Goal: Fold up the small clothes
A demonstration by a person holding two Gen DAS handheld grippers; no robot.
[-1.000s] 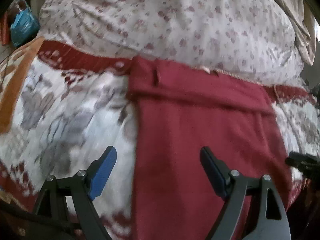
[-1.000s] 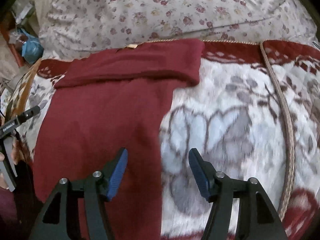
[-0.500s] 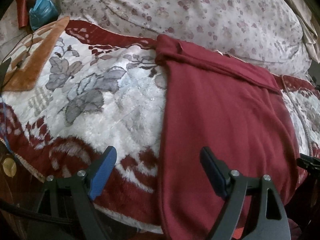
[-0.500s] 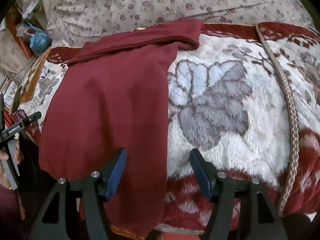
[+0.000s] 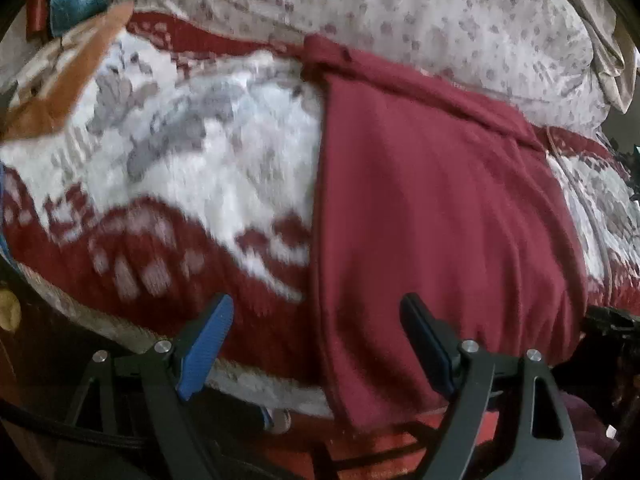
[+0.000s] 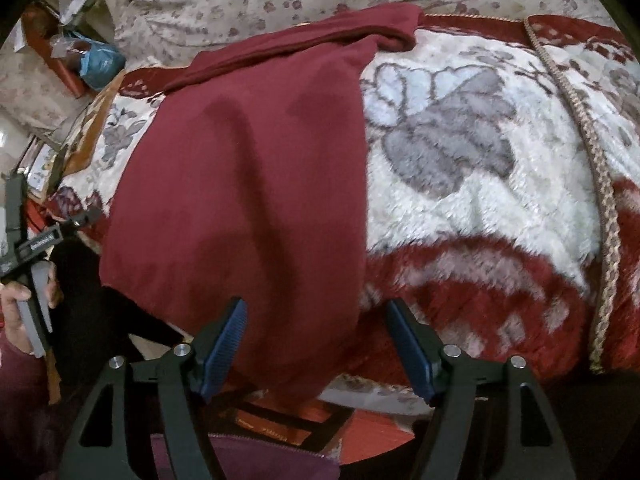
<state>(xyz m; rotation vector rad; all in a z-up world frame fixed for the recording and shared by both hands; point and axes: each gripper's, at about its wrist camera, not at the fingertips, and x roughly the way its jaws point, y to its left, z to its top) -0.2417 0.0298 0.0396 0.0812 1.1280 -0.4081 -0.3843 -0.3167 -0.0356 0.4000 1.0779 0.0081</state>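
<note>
A dark red garment [image 5: 432, 208] lies flat on the bed, its far end folded over into a band and its near end hanging over the bed's front edge; it also shows in the right wrist view [image 6: 240, 184]. My left gripper [image 5: 316, 344] is open and empty, low at the bed's edge, astride the garment's near left corner. My right gripper [image 6: 316, 348] is open and empty, astride the garment's near right corner. The left gripper's body [image 6: 28, 248] shows at the left of the right wrist view.
A fluffy white, grey and red floral blanket [image 6: 480, 184] covers the bed. A floral-print pillow or quilt [image 5: 400, 12] lies behind the garment. A blue bag [image 6: 100, 60] and clutter sit at the far left. A braided cord [image 6: 592, 152] runs along the blanket's right side.
Both grippers have pulled back and down from over the garment to its near edge at the front of the bed. Both stay open.
</note>
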